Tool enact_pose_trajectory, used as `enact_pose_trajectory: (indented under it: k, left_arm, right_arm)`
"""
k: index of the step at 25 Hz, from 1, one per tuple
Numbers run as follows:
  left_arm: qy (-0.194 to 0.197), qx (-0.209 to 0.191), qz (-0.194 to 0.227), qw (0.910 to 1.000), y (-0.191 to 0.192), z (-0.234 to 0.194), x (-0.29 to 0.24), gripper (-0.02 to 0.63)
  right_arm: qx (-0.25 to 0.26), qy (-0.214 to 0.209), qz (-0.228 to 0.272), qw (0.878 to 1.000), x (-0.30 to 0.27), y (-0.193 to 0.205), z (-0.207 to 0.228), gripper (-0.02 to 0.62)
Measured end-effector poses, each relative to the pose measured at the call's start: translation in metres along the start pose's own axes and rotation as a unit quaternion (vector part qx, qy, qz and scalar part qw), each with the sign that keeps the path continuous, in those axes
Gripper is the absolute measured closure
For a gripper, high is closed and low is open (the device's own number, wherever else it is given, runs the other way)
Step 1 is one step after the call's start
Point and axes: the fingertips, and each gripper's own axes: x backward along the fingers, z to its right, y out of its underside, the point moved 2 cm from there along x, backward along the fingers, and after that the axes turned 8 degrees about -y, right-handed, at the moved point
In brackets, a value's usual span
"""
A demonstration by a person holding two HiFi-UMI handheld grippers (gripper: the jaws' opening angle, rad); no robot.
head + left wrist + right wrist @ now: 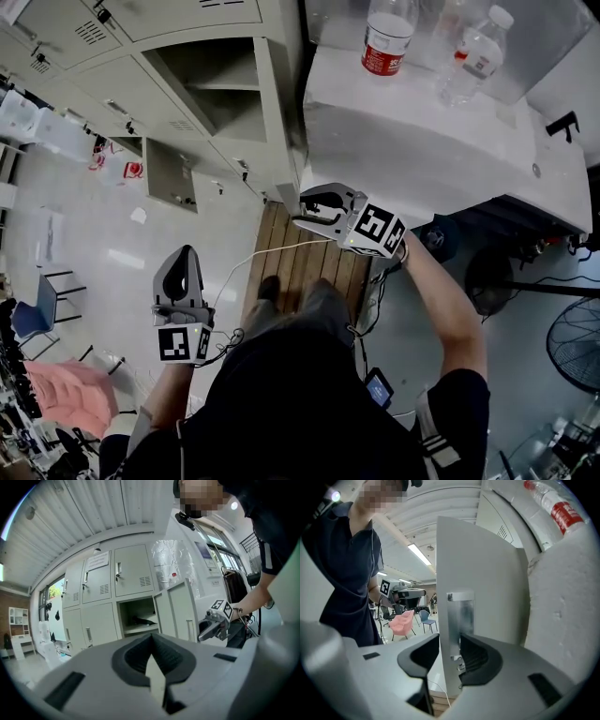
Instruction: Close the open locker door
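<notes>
The right gripper (449, 640) has its two jaws closed on the free edge of the locker door (483, 573), one pad on each face, at the single metal handle plate (460, 616). The left gripper (151, 635) is held off to the side, well apart from the door, with its jaws together and nothing between them. In the head view both grippers sit in front of the person, who stands on a wooden pallet (302, 258). The door stands swung out from its compartment (136, 616), hinged on that opening's right side. One dark item (142, 619) lies on the shelf inside, too small to identify. Just beside the door rises a white textured block (422, 141), and on top of it stand two plastic water bottles, one with a red label (387, 37) and one clear (473, 56). The left gripper view shows three closed upper lockers (133, 569) above the open one and two closed lower ones (93, 625) beside it. Farther off stand one pink chair (401, 623) and one blue chair (425, 618).
</notes>
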Motion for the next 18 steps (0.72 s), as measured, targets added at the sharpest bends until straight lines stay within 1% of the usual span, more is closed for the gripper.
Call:
enact_pose_trajectory:
  k: [2, 8, 12, 18]
  left_arm:
    - [-0.001, 0.0, 0.0, 1.0, 0.0, -0.003, 0.0, 0.603]
    - [0.002, 0.001, 0.003, 1.0, 0.001, -0.01, 0.0, 0.603]
    - [0.002, 0.003, 0.005, 1.0, 0.003, -0.021, 0.001, 0.603]
    - [0.002, 0.005, 0.007, 1.0, 0.009, -0.044, 0.004, 0.603]
  right_arm:
    - [0.001, -0.002, 0.001, 1.0, -0.003, -0.001, -0.002, 0.463]
    - [0.0, 0.006, -0.001, 1.0, -0.008, -0.002, -0.003, 0.471]
    - [0.0, 0.022, -0.004, 1.0, -0.017, -0.004, -0.004, 0.472]
    - [-0.009, 0.05, 0.004, 0.999, -0.034, -0.009, -0.005, 0.474]
